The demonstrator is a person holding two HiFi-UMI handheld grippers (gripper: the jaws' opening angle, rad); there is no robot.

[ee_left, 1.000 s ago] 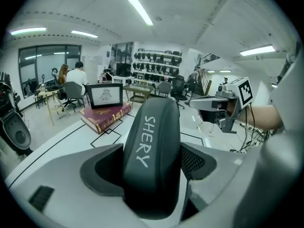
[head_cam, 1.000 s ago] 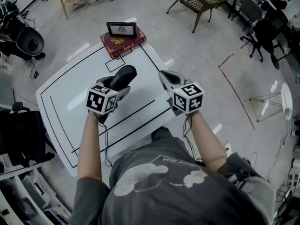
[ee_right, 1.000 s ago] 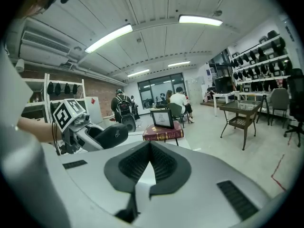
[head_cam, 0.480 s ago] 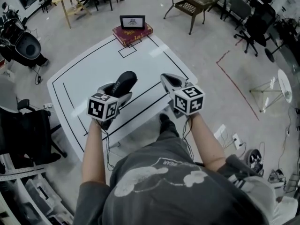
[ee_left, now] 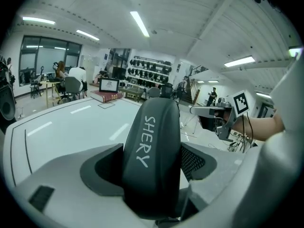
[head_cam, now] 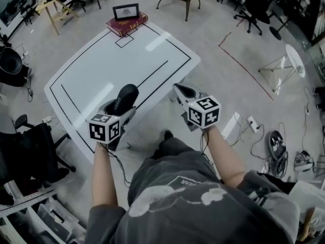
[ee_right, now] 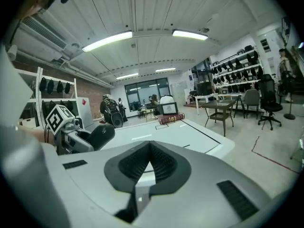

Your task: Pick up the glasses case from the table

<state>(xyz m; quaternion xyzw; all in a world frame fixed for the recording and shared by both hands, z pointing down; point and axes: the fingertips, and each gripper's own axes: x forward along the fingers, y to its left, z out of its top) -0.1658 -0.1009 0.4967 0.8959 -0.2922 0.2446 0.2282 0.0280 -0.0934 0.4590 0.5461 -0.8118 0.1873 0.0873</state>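
Black hard-shell glasses case [head_cam: 124, 95] with "SHERY" in white down its side is clamped in the left gripper [head_cam: 121, 109]. In the left gripper view the case [ee_left: 153, 160] fills the gap, standing on end, with both jaws pressed against its sides. It's up off the white table [head_cam: 101, 60], held over the near part of the top, just inside the edge closest to the person. The right gripper [head_cam: 182, 91] has nothing in it. Its own view shows the right gripper [ee_right: 149, 148] with its jaws pinched together, just a thin slit between them. From the head view it sits just past the table's near edge, over the floor, beside the left one but not touching it. At the far end of the table there's a red book [head_cam: 127, 24] with a small framed picture [head_cam: 126, 11] standing on it.
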